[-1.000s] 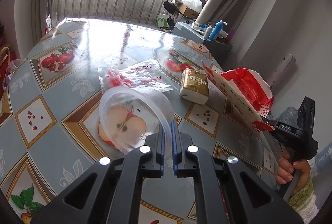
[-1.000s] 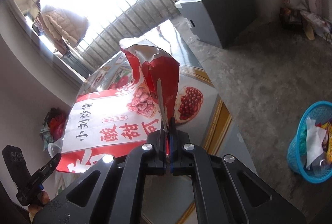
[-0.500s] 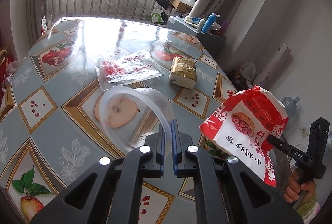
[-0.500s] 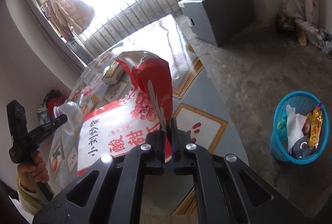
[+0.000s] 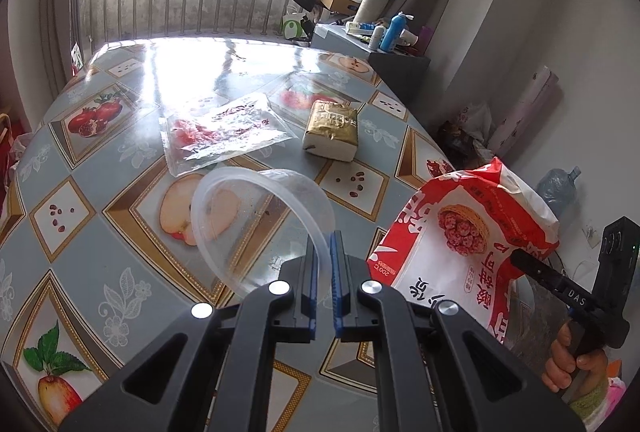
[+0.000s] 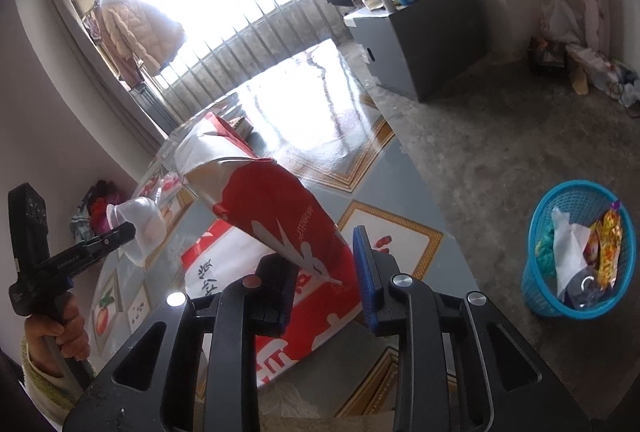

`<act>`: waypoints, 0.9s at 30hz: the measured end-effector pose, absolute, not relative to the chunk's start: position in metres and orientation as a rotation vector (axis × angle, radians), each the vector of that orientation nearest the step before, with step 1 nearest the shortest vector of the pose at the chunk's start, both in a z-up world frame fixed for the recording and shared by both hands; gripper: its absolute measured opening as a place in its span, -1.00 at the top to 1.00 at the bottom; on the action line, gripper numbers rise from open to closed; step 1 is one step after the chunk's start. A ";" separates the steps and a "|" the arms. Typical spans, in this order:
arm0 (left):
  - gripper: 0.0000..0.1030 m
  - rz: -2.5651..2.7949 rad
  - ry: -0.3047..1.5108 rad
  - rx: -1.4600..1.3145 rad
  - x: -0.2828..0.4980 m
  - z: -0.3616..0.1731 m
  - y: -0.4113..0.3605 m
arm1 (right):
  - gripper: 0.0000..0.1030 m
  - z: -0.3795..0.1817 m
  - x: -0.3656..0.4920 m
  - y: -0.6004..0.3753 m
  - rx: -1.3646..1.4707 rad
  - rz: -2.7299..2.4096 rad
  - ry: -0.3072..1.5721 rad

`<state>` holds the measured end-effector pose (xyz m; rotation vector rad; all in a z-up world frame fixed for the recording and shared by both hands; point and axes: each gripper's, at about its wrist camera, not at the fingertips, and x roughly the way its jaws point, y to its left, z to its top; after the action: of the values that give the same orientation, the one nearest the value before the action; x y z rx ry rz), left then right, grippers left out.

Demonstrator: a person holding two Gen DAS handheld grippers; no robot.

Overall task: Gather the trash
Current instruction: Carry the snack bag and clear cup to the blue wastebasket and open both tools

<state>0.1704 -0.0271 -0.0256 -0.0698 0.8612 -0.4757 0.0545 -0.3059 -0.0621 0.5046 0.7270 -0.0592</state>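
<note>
My left gripper (image 5: 324, 252) is shut on the rim of a clear plastic bowl (image 5: 256, 220) and holds it above the table; it also shows in the right wrist view (image 6: 138, 228). My right gripper (image 6: 320, 252) is open, its jaws wide apart, with the red and white snack bag (image 6: 276, 224) lying between them. The bag also shows in the left wrist view (image 5: 468, 240) beyond the table's right edge. A blue trash basket (image 6: 576, 252) with wrappers in it stands on the floor to the right.
On the fruit-patterned table (image 5: 100, 192) lie a clear plastic wrapper (image 5: 220, 132) and a gold tissue pack (image 5: 332, 128). A grey cabinet (image 6: 416, 36) with bottles stands by the railing. Bare concrete floor (image 6: 500, 136) lies between table and basket.
My right gripper has opened; it was shut on the snack bag before. The bag has tipped over and sagged between the jaws. The left gripper with the bowl has drawn back slightly.
</note>
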 end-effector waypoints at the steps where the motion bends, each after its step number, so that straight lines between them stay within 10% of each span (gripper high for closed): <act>1: 0.90 -0.474 0.861 -0.066 0.170 -0.025 -0.028 | 0.60 -0.063 0.056 -0.305 0.499 -0.067 0.735; 5: 0.90 -0.465 0.856 -0.055 0.167 -0.023 -0.029 | 0.89 -0.067 0.059 -0.307 0.496 -0.079 0.751; 27: 0.90 -0.469 0.777 -0.034 0.150 0.014 -0.028 | 0.97 -0.042 0.033 -0.328 0.583 -0.074 0.620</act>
<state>0.1496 -0.0283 0.0144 -0.0343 0.7765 -0.4688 0.0325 -0.3278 -0.0422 0.5831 0.6197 -0.0741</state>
